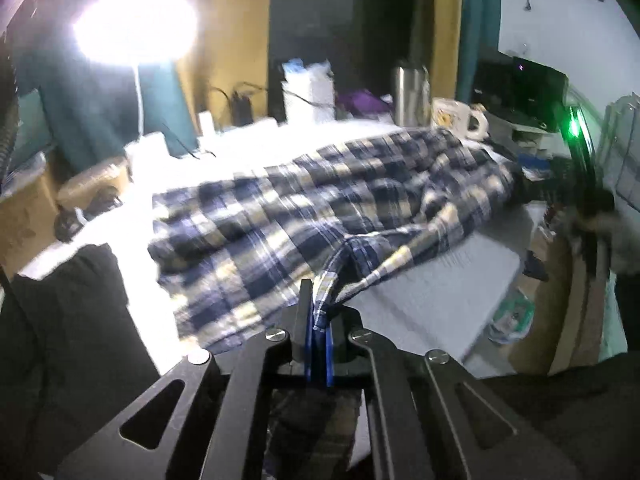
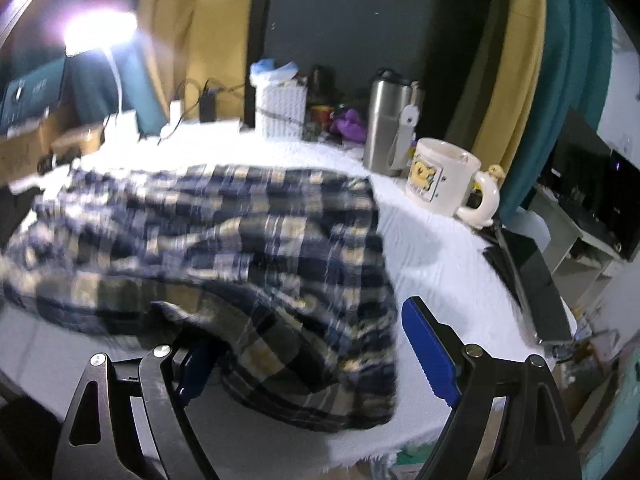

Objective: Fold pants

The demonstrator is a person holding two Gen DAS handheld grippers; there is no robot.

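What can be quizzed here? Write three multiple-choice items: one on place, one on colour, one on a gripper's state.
1. Where does the mug stand?
A. on the pants
B. on the white cover, beside the steel flask
C. on the floor

2. What colour are the pads on the fingers?
A. red
B. green
C. blue

3. How is the left gripper?
A. shut on the plaid pants
B. wide open
C. holding the mug

Key: 1 B, mug sits right of the flask; 2 C, blue pads show; 3 A, cloth is pinched between its fingers.
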